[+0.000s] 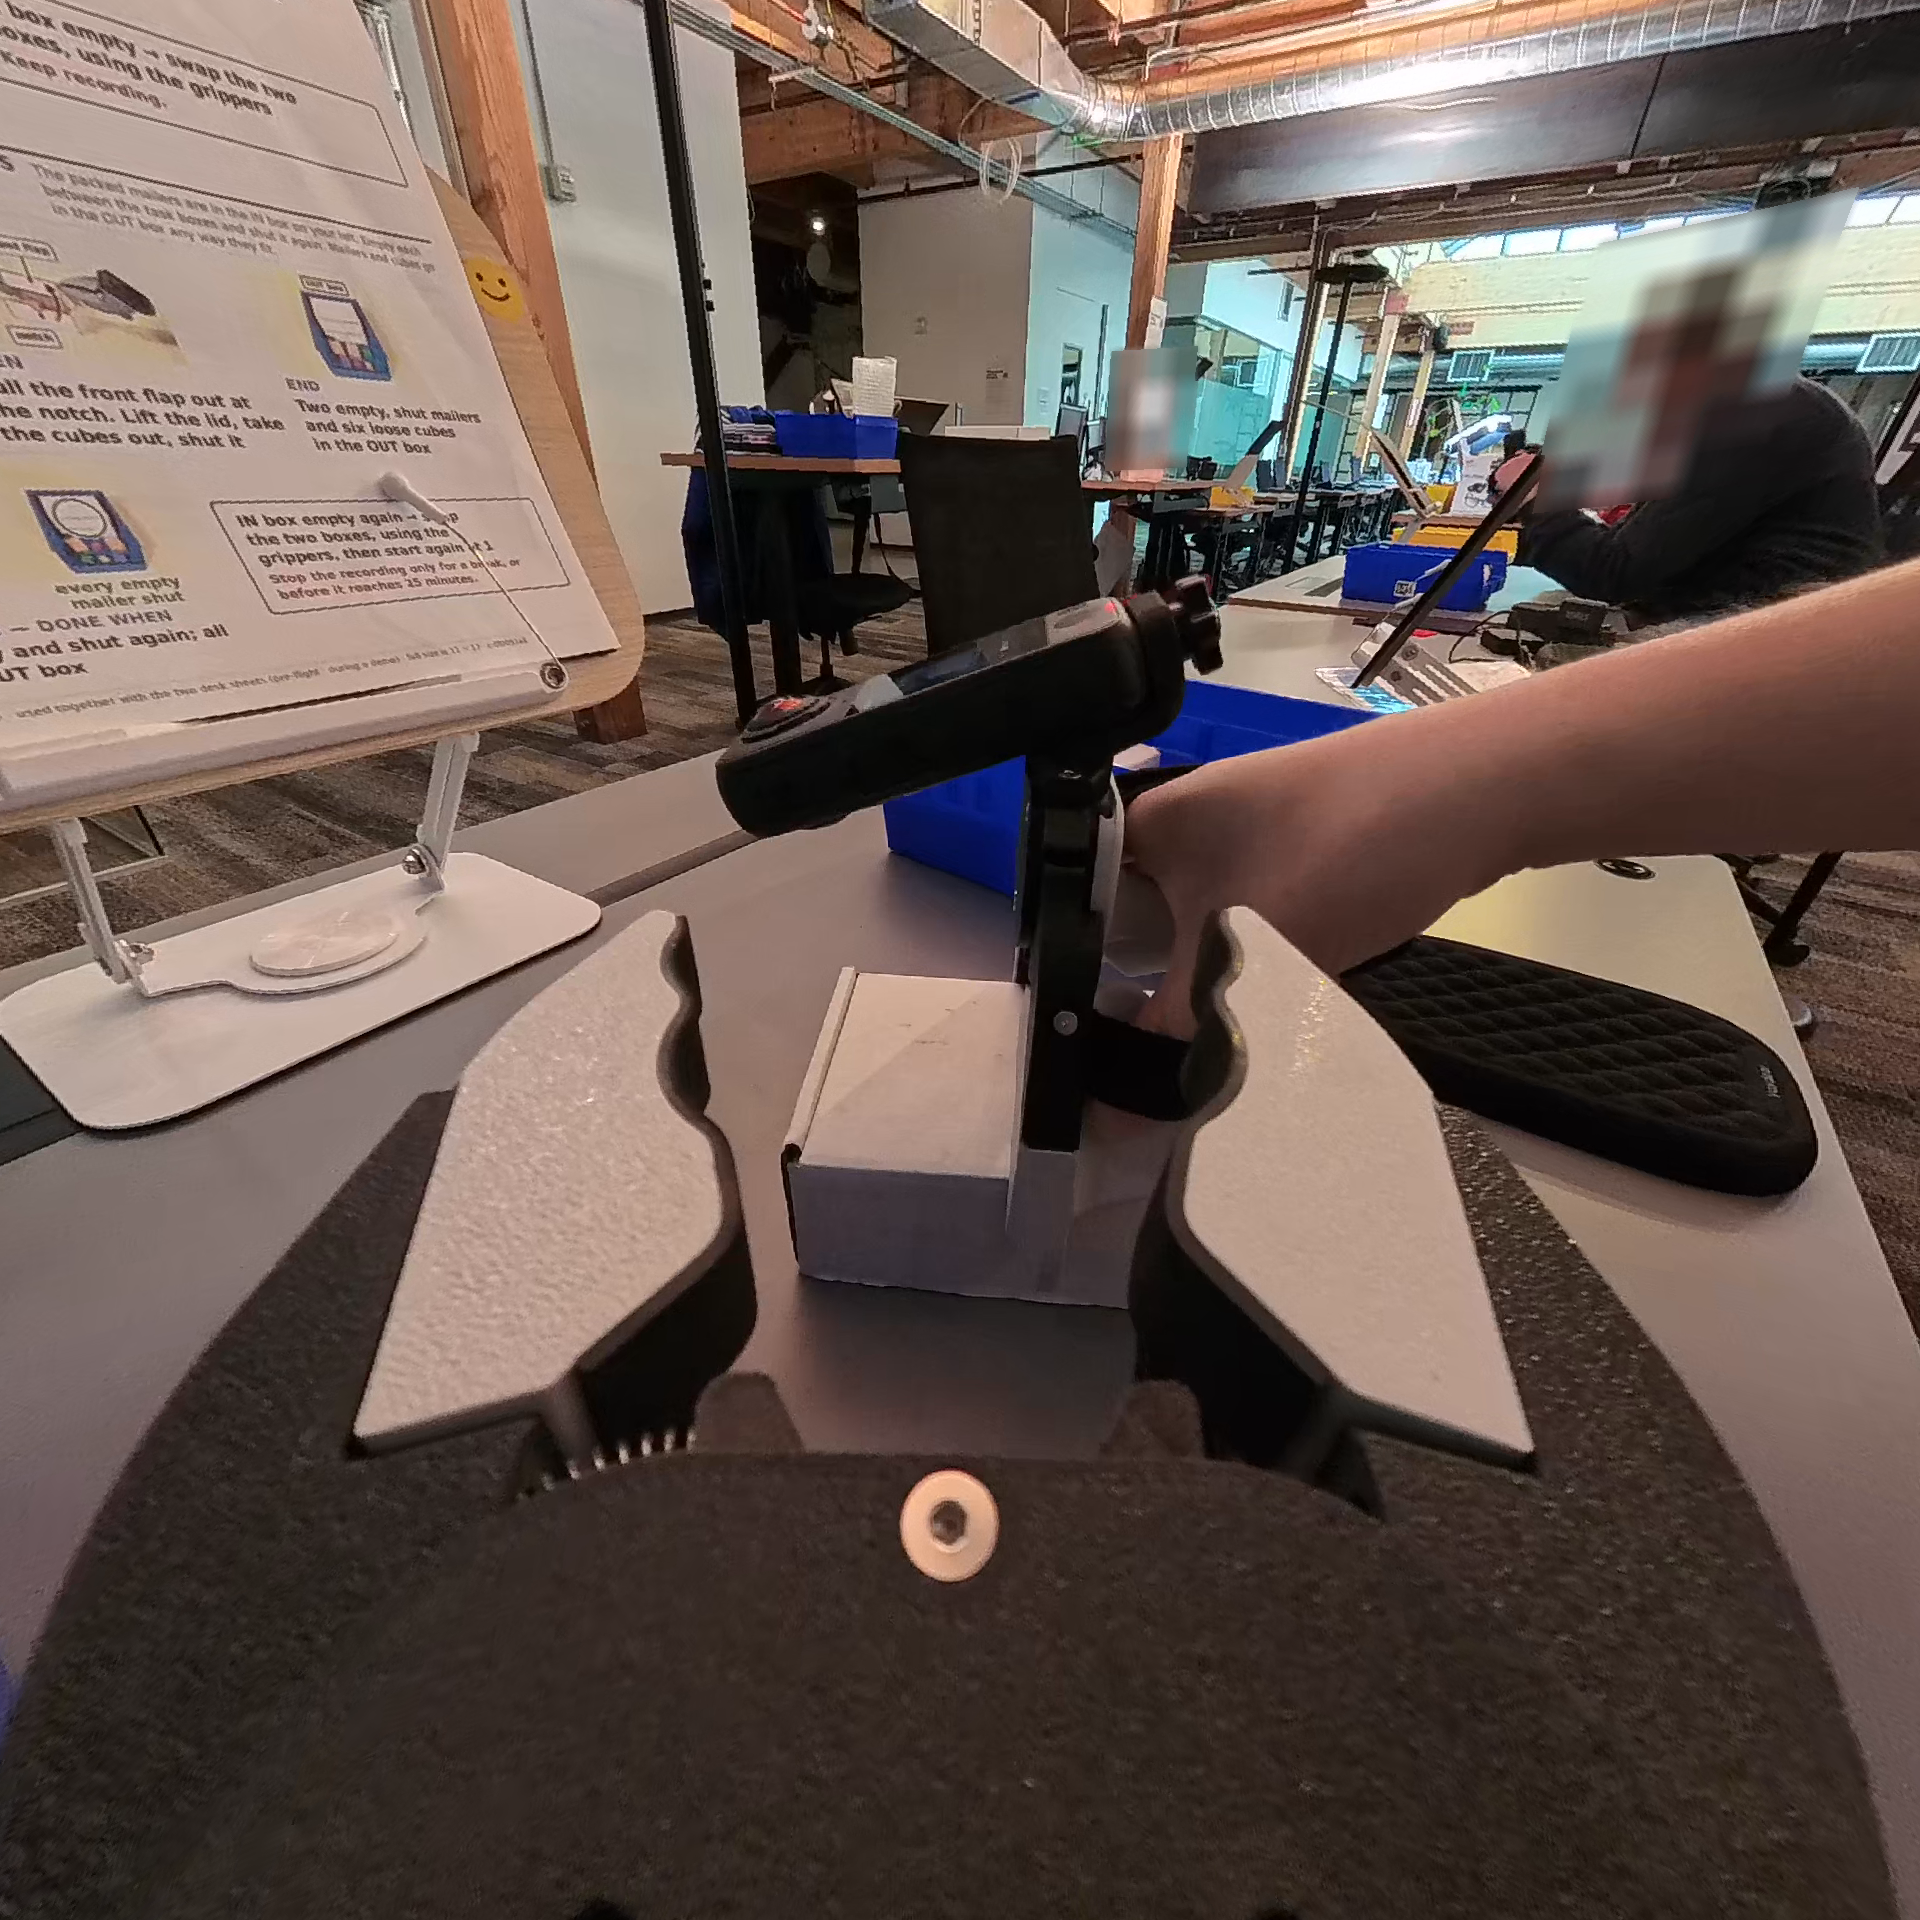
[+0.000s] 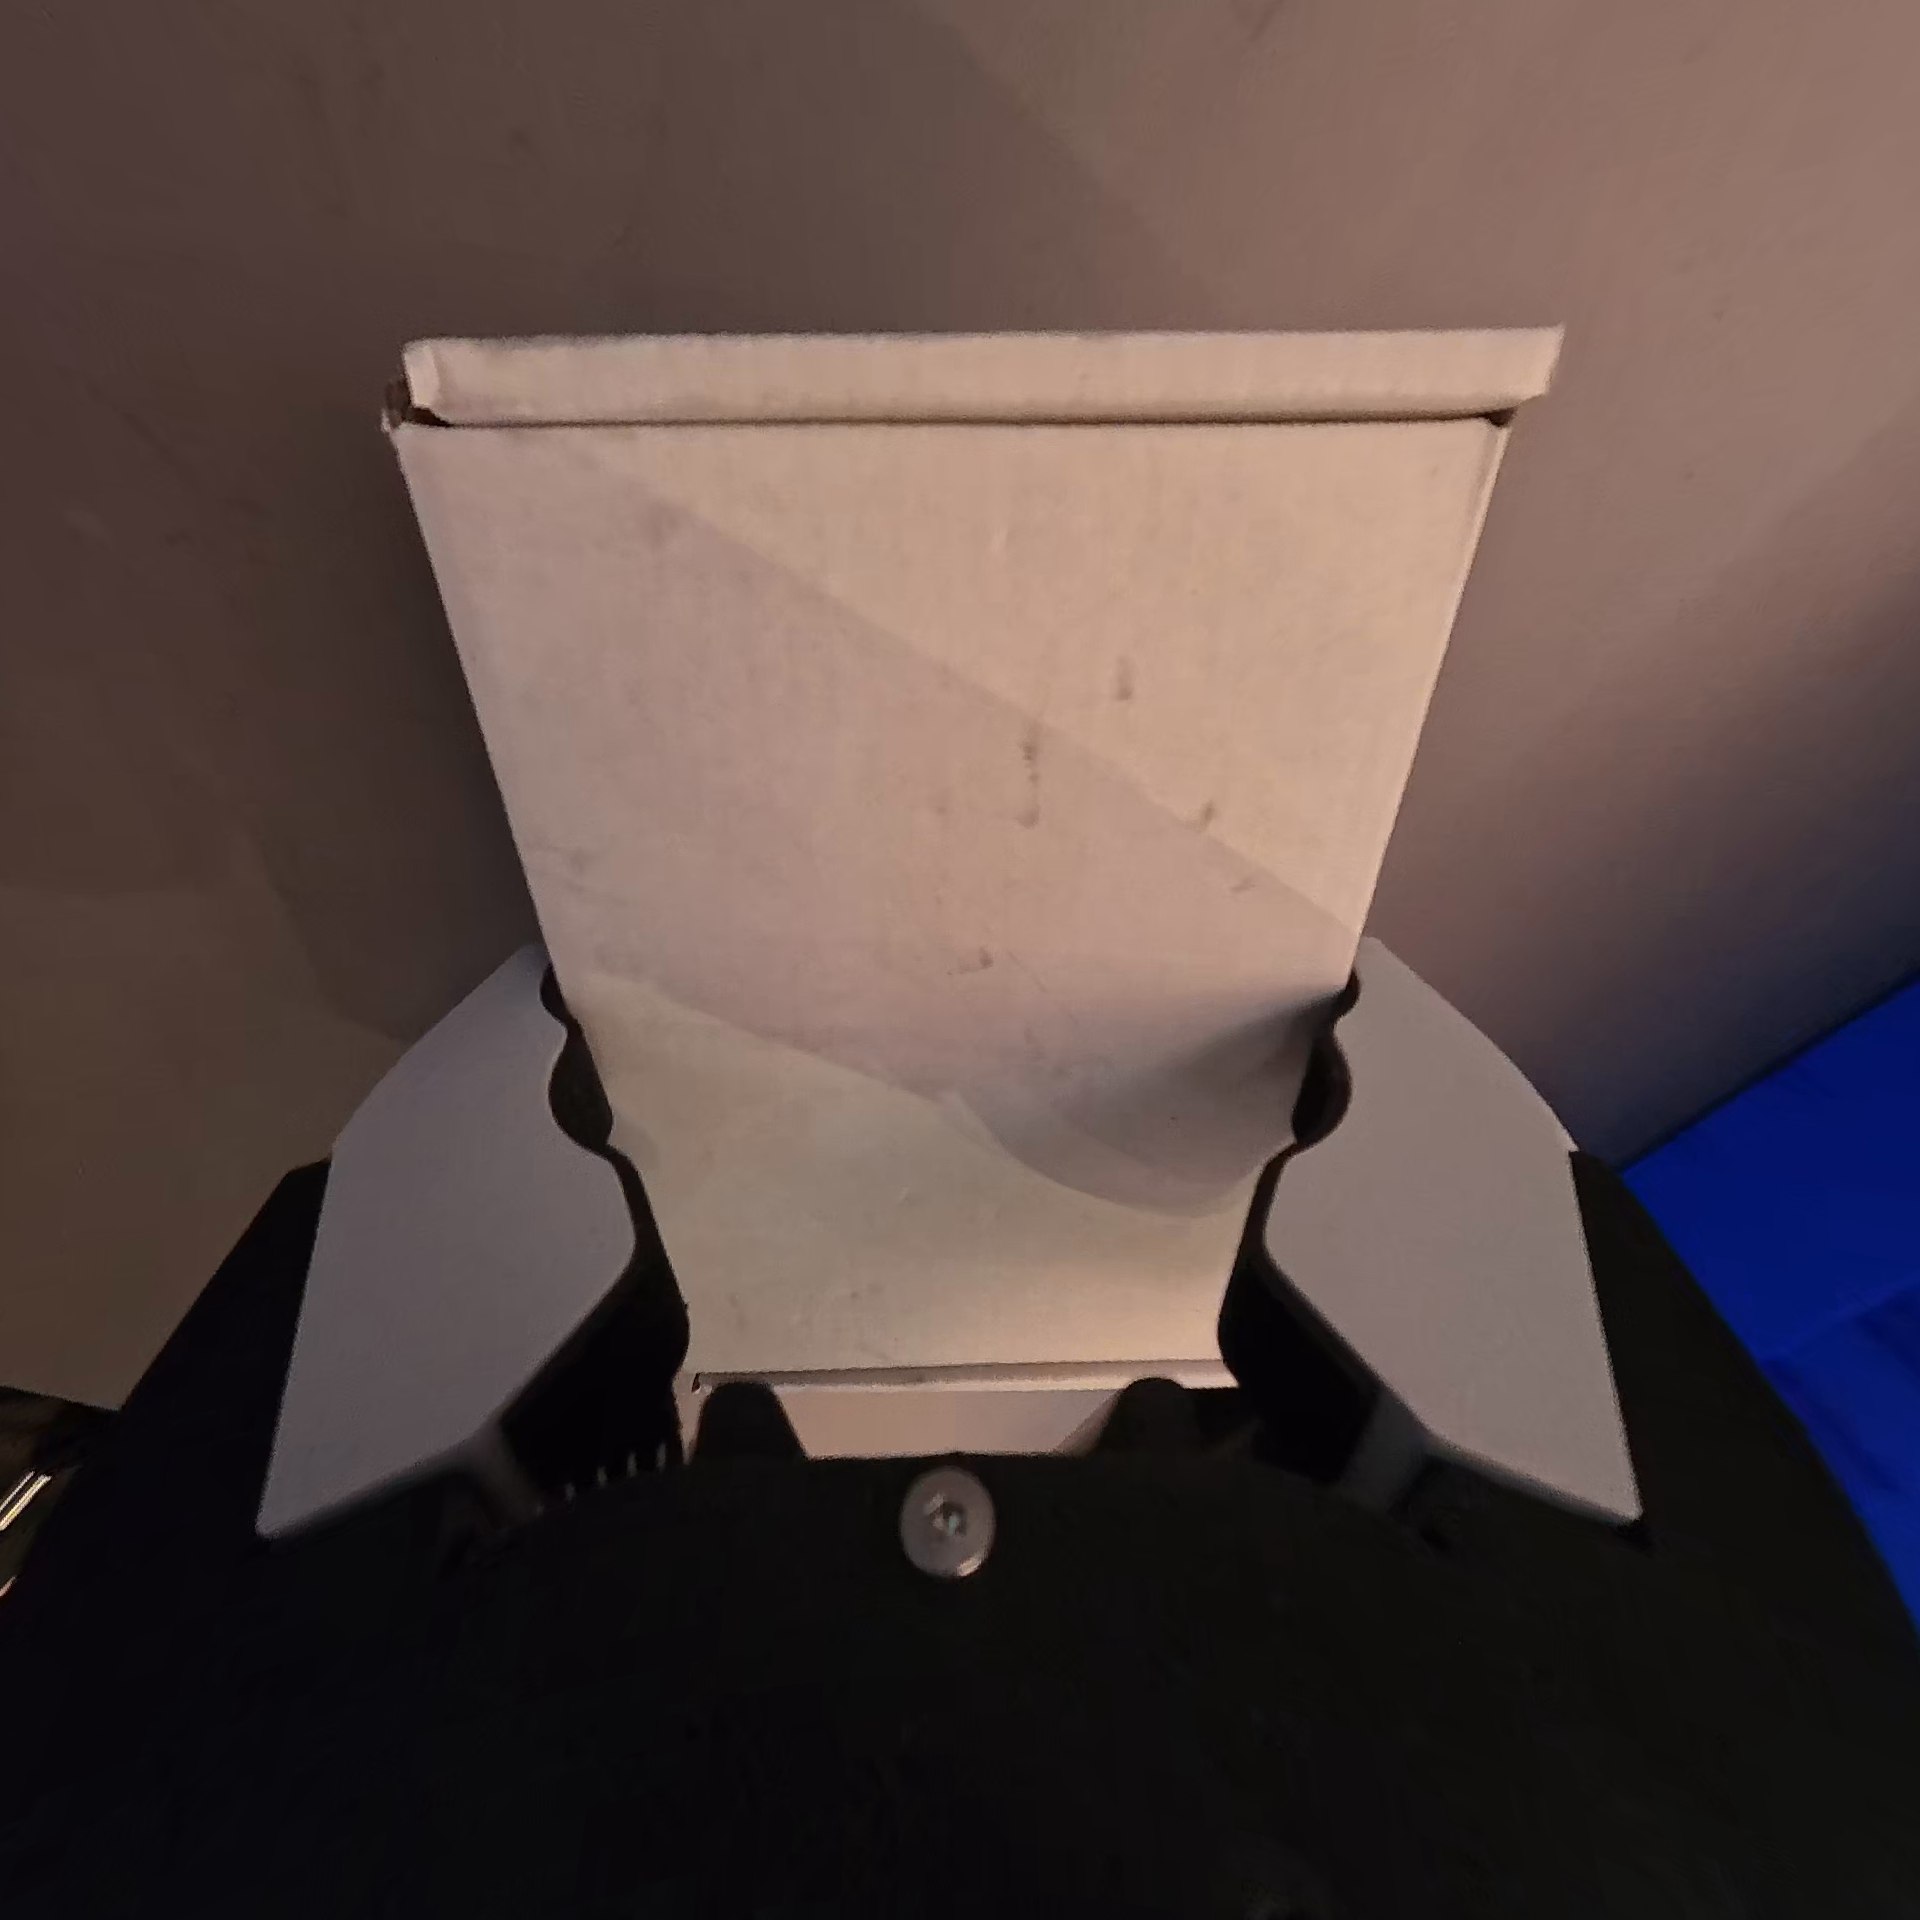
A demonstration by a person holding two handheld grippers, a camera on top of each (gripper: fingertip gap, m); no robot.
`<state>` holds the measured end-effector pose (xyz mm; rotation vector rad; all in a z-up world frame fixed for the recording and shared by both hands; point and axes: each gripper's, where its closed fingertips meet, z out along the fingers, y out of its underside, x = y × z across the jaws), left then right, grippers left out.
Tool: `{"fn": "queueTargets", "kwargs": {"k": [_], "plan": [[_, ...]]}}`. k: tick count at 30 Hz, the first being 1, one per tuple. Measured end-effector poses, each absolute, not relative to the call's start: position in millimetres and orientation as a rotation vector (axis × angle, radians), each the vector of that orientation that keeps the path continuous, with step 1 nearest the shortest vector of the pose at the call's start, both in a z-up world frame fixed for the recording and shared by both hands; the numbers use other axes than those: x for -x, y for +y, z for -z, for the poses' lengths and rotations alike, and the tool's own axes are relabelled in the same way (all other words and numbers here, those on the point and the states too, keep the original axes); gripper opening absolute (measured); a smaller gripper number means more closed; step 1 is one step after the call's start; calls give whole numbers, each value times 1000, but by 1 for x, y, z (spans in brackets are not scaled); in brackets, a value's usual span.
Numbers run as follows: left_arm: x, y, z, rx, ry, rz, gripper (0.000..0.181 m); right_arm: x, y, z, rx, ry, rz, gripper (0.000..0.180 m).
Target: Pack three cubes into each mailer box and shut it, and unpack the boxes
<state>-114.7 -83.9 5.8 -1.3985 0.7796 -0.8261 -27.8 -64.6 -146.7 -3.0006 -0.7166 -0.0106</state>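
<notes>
The right gripper (image 2: 951, 1122) clamps the closed white mailer box (image 2: 935, 727) mid-desk (image 1: 1662, 1351), near the blue bin (image 1: 956, 831). The left gripper (image 1: 951, 1039) hovers wide open, empty. Likely next: carry the box binward.

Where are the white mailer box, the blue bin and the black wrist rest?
white mailer box (image 2: 935, 727): right wrist view, shut lid.
blue bin (image 1: 956, 831): left wrist view, near side wall.
black wrist rest (image 1: 1579, 1060): left wrist view, quilted top.
</notes>
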Motion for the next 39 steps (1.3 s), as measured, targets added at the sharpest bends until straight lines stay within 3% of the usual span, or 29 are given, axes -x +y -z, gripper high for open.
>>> {"fn": "queueTargets", "kwargs": {"k": [20,32,39], "plan": [[117,-82,-7,1397,761,830,89,27,-65,141,2995,-747,-5,130],[118,-82,-9,1392,751,837,90,15,-69,110,3023,-774,9,130],[119,-81,-10,1395,730,857,90,4,-60,57,2996,-797,55,130]]}}
